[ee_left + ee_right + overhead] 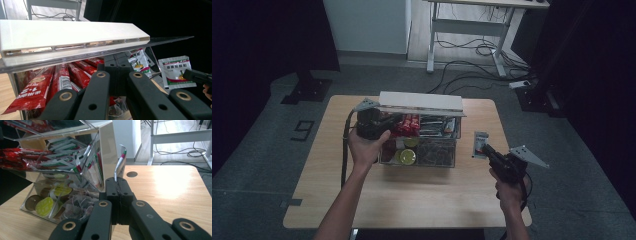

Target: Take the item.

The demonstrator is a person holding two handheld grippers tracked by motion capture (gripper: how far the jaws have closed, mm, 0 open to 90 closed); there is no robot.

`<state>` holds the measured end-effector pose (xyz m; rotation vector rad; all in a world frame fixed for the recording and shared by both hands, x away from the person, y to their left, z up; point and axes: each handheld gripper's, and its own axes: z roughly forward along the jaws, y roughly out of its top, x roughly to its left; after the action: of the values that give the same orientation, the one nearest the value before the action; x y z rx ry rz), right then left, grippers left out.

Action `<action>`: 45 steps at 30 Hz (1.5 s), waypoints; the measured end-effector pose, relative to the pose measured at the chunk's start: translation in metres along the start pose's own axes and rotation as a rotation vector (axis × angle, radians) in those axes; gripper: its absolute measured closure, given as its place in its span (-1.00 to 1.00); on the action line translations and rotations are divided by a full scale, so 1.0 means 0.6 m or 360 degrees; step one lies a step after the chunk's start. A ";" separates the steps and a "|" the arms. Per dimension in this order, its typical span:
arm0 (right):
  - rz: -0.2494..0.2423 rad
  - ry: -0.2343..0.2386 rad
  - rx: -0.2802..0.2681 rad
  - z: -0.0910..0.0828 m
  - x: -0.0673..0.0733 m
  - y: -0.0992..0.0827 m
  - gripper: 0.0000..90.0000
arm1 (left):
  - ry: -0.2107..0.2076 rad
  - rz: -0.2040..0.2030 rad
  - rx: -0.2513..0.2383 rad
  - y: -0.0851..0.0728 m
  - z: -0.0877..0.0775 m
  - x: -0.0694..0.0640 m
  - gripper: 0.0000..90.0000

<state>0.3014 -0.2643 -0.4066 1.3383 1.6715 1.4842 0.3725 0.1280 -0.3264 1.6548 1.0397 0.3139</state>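
Clear acrylic snack organizer box (419, 159) w/ white lid (421, 101) is sitting mid-table, left gripper (388, 121) is closed empty at its lid, right gripper (482, 148) is pinching a white-green sachet (480, 141) just beside the box, prob needs lifting over & dropping in next.

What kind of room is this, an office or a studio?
Probably a lab or recording studio in an office: dark curtains flank a small wooden table, cables trail across the floor, and a height-adjustable desk stands behind.
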 end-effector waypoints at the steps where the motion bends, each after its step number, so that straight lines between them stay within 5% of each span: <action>1: 0.0002 -0.0002 0.0002 0.000 -0.001 -0.001 0.97 | 0.0000 0.0000 0.0001 0.000 0.000 0.000 1.00; 45: 0.0115 -0.0092 0.0209 0.035 -0.067 -0.114 0.97 | 0.0013 0.0014 0.0027 -0.004 0.010 -0.004 1.00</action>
<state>0.3125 -0.2858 -0.4849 1.5113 1.7258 1.3824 0.3736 0.1223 -0.3301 1.6750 1.0444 0.3184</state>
